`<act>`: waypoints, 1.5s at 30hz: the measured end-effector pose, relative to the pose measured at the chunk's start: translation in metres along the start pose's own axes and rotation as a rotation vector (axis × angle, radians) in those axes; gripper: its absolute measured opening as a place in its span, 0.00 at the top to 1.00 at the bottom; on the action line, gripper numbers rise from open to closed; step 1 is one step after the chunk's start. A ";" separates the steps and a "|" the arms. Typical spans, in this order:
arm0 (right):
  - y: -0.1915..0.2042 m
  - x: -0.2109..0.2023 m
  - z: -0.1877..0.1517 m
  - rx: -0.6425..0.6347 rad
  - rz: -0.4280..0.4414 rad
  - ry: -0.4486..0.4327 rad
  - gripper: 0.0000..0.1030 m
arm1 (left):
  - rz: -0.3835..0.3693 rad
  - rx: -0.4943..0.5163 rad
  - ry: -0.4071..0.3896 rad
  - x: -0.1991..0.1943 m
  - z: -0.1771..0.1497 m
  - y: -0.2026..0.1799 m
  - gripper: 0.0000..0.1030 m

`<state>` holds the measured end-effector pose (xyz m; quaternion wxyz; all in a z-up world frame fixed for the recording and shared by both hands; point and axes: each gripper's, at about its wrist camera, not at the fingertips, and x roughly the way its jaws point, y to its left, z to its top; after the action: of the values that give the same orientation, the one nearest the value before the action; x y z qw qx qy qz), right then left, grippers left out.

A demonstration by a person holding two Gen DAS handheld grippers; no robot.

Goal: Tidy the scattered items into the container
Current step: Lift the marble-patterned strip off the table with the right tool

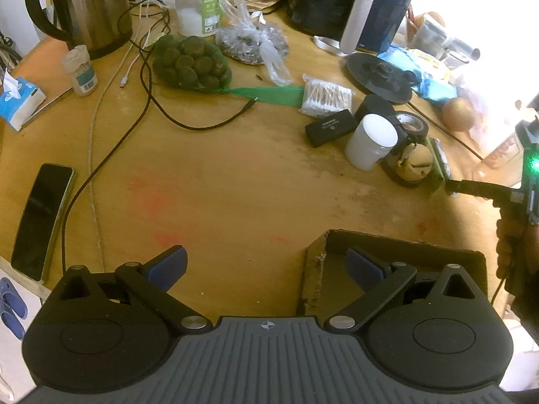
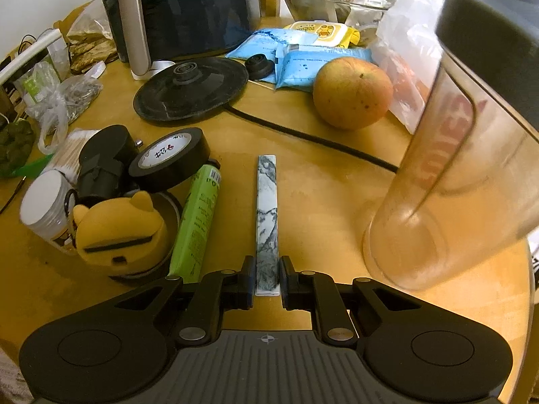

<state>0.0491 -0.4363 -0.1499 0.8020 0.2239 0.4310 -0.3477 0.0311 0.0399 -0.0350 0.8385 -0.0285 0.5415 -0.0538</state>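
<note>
A long flat marbled white-and-grey strip [image 2: 267,208] lies on the wooden table, pointing away from me. My right gripper [image 2: 267,277] is shut on its near end, both pads pressing its sides. Left of it lie a green tube [image 2: 197,225], a yellow bear-shaped figure [image 2: 118,232], a black tape roll [image 2: 170,160] and a white jar [image 2: 43,208]. My left gripper [image 1: 266,266] hangs open and empty, its right finger over the open cardboard box [image 1: 404,245]. In the left wrist view the right gripper [image 1: 449,187] reaches into that cluster from the right edge.
A clear plastic jug [image 2: 454,185] stands close on the right of the strip. Behind it are an orange fruit [image 2: 352,92], a black kettle base [image 2: 190,89] with its cable, and an air fryer [image 2: 175,10]. A phone [image 1: 42,219] lies at the left edge.
</note>
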 end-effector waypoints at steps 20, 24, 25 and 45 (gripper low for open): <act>-0.023 -0.050 -0.056 0.032 0.016 0.033 0.83 | -0.055 0.060 0.001 0.001 -0.005 -0.026 0.01; -0.029 -0.055 -0.065 0.039 0.014 0.045 0.83 | -0.064 0.069 0.002 0.001 -0.006 -0.031 0.01; -0.030 -0.055 -0.066 0.038 0.013 0.047 0.83 | -0.066 0.072 0.002 0.001 -0.006 -0.032 0.01; -0.028 -0.025 -0.040 -0.010 -0.002 0.072 0.79 | -0.057 0.062 0.010 0.003 -0.003 -0.028 0.01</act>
<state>-0.0031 -0.4196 -0.1510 0.7867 0.2320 0.4616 -0.3380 0.0278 0.0116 -0.0364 0.8343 -0.0178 0.5429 -0.0945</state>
